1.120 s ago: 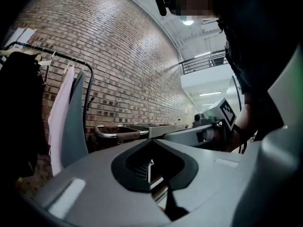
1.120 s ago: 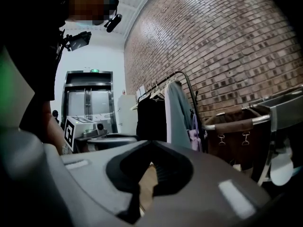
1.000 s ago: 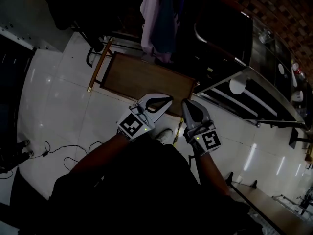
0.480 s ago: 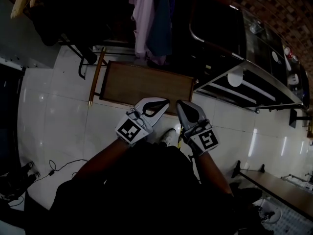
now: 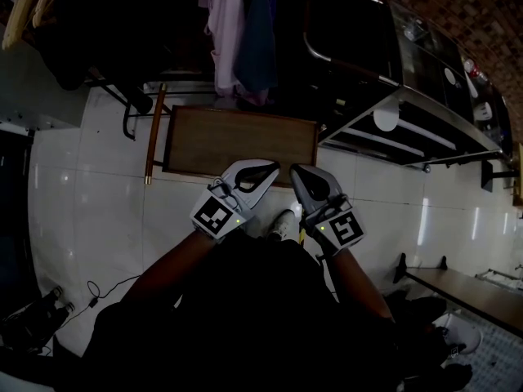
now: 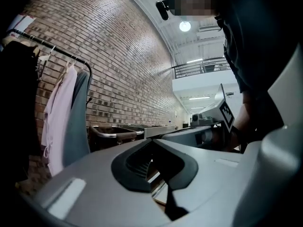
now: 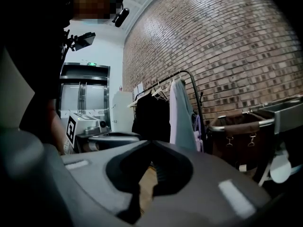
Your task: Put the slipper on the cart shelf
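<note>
Since a second ago the two hand-held grippers have drawn closer together, and the wooden board beyond them now lies squarer across the head view.

Nearest, the left hand-held gripper (image 5: 272, 170) and the right hand-held gripper (image 5: 297, 172) sit side by side with their tips near each other, and each carries one marker cube. Both have their jaws together with nothing between them.

On the white floor tiles (image 5: 106, 202), just near of the gap between the two, lies one pale shoe shape (image 5: 283, 223). Whether it is the slipper or the person's own footwear I cannot tell. One black cable (image 5: 98, 288) trails at near left.

Just beyond the tips lies one brown wooden board (image 5: 237, 141), with one wooden pole (image 5: 151, 141) left of it.

Farther right stands one metal cart (image 5: 425, 129) with bare shelves and one white disc (image 5: 386, 119) at its near corner. One dark bin cart (image 5: 351, 47) stands to its left.

Farthest left, garments hang together: one pink garment (image 5: 222, 31), one blue-grey garment (image 5: 257, 39), the rest too dark to count. The brick wall (image 5: 466, 6) stands behind.
</note>
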